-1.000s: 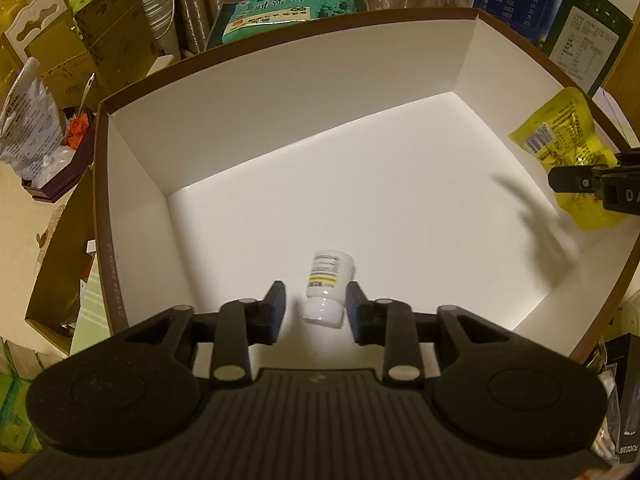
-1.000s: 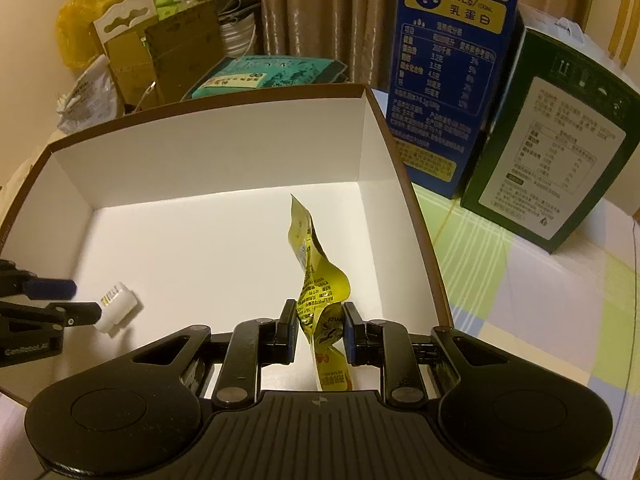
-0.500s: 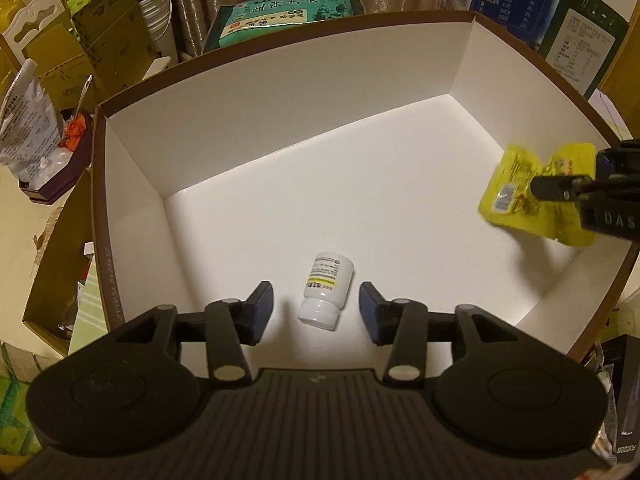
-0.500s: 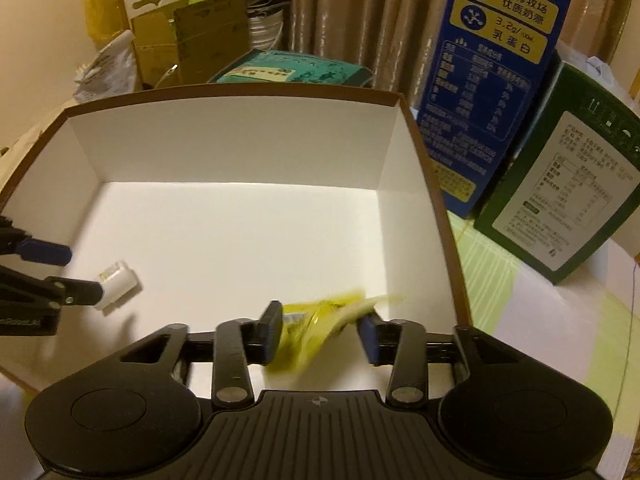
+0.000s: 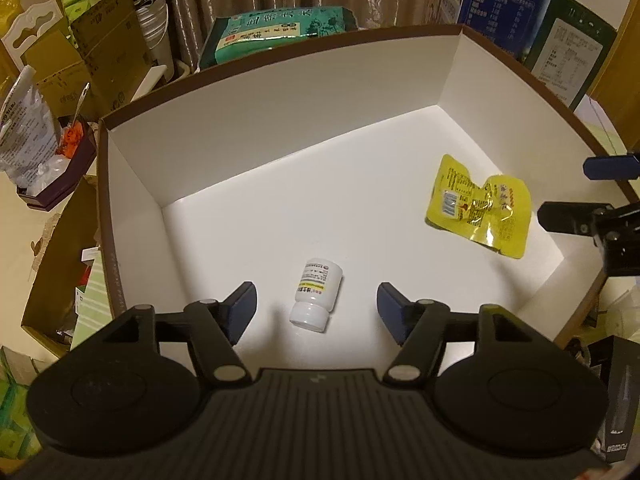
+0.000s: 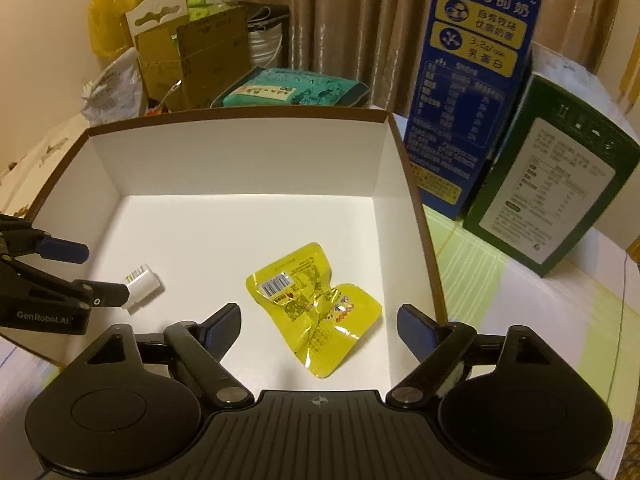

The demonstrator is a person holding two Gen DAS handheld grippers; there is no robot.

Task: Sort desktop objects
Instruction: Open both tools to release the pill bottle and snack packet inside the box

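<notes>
Status: my left gripper (image 5: 316,306) has its fingers spread wide, nothing between the pads; the white pill bottle (image 5: 317,294) lies on its side on the floor of the white box (image 5: 280,128), just ahead of them. My right gripper (image 6: 318,326) is likewise spread and empty; the yellow snack packet (image 6: 316,306) lies crumpled and flat on the box floor, near the right wall. Judgement: two items are deposited; whether more remain to sort I cannot tell. Surroundings: the box stands on a pale checked tablecloth (image 6: 520,300). A blue milk carton (image 6: 476,92) and a green carton (image 6: 548,196) stand beside it, a curtain (image 6: 340,12) behind
</notes>
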